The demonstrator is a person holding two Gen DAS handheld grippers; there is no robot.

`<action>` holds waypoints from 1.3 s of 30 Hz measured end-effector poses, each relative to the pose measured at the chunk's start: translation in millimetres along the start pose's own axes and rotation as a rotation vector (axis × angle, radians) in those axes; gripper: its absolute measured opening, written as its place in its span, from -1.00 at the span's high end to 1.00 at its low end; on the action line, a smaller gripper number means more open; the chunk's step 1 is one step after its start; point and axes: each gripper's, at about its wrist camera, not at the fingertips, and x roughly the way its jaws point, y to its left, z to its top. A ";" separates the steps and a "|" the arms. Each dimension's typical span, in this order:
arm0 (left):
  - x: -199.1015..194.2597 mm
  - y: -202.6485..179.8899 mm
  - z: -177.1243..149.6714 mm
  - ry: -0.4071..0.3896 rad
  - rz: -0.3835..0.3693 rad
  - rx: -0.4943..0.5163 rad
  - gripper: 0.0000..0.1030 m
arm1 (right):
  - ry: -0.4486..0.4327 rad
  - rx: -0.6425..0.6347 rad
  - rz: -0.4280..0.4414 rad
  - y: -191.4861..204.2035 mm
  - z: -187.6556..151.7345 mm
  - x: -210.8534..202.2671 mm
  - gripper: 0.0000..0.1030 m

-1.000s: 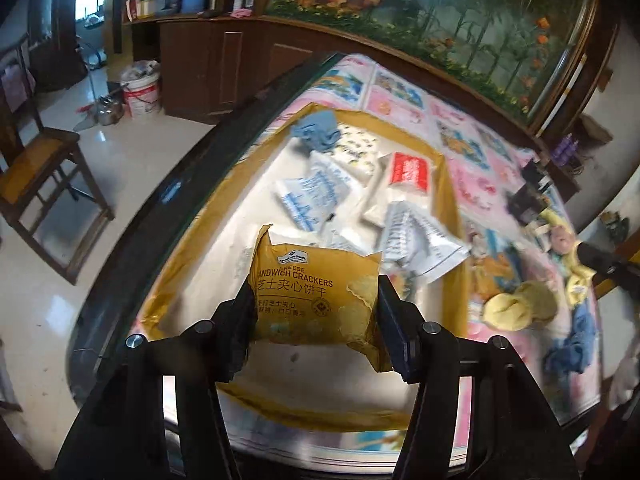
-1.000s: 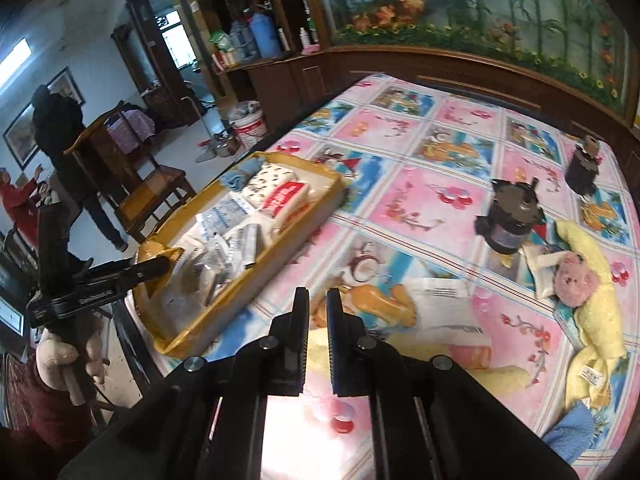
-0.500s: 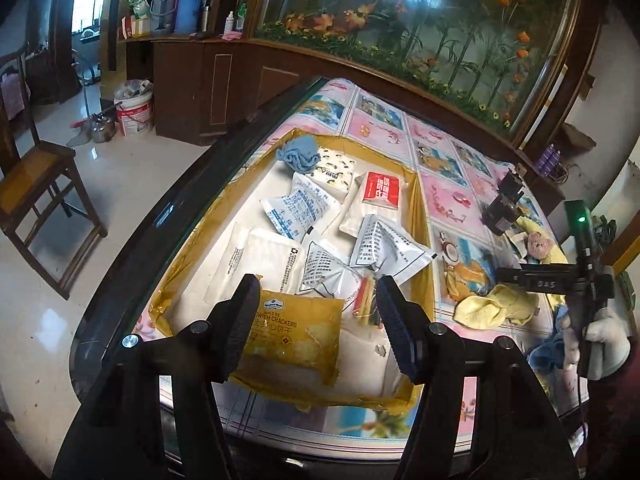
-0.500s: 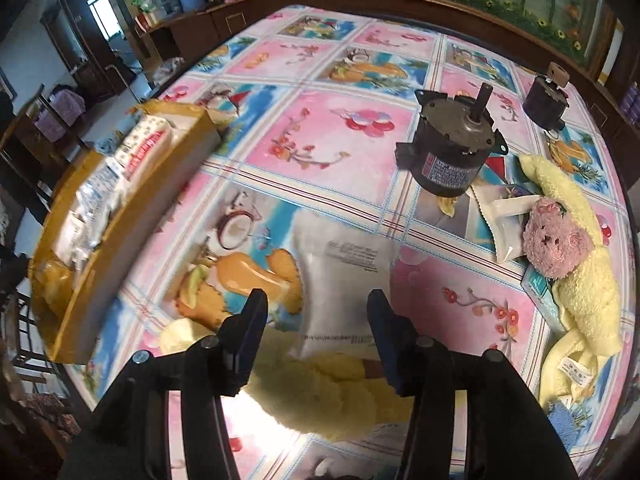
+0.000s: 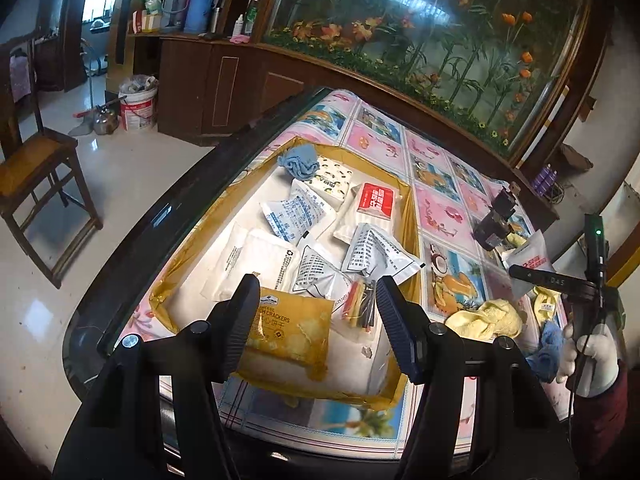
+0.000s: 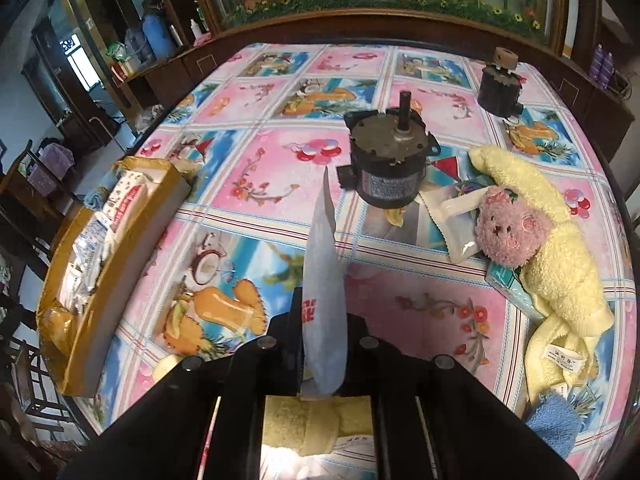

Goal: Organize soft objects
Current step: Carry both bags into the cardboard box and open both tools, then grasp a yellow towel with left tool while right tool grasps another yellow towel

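My left gripper (image 5: 316, 284) hangs open above the yellow-taped cardboard box (image 5: 409, 216). The yellow cracker packet (image 5: 290, 334) lies loose in the box's near corner beneath it, among several white sachets and a blue cloth (image 5: 298, 160). My right gripper (image 6: 322, 320) is shut on a white pouch (image 6: 322, 264) with red print, held edge-on above the patterned tablecloth. In the left wrist view that pouch (image 5: 528, 254) shows at the right, with a gloved hand (image 5: 588, 356) below it.
Two dark motors (image 6: 388, 160) (image 6: 498, 88) stand on the table. A pink plush bear (image 6: 508, 228) lies wrapped in a yellow towel at the right; a blue cloth (image 6: 554, 424) lies nearby. A folded yellow towel (image 6: 304, 424) lies under my right gripper. The box (image 6: 132, 252) is at the left edge.
The left gripper let the cracker packet drop into the box and drew back upward. The right gripper opened over the white pouch, shut on it and lifted it off the table.
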 end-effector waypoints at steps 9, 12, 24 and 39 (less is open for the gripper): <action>-4.3 14.4 -1.9 -0.032 0.058 -0.068 -0.18 | 0.086 -0.227 0.372 139.6 -16.8 -8.0 0.84; -11.0 16.1 -2.4 -0.068 0.091 -0.058 -0.18 | 0.128 -0.273 0.442 177.1 -24.5 3.1 0.82; -18.1 10.6 -8.3 -0.143 0.269 0.025 -0.18 | 0.139 -0.262 0.406 201.1 -27.6 35.0 0.49; -12.3 -66.6 -19.1 -0.168 0.459 0.285 -0.19 | -0.249 -0.184 0.242 101.0 -36.1 -39.5 -0.05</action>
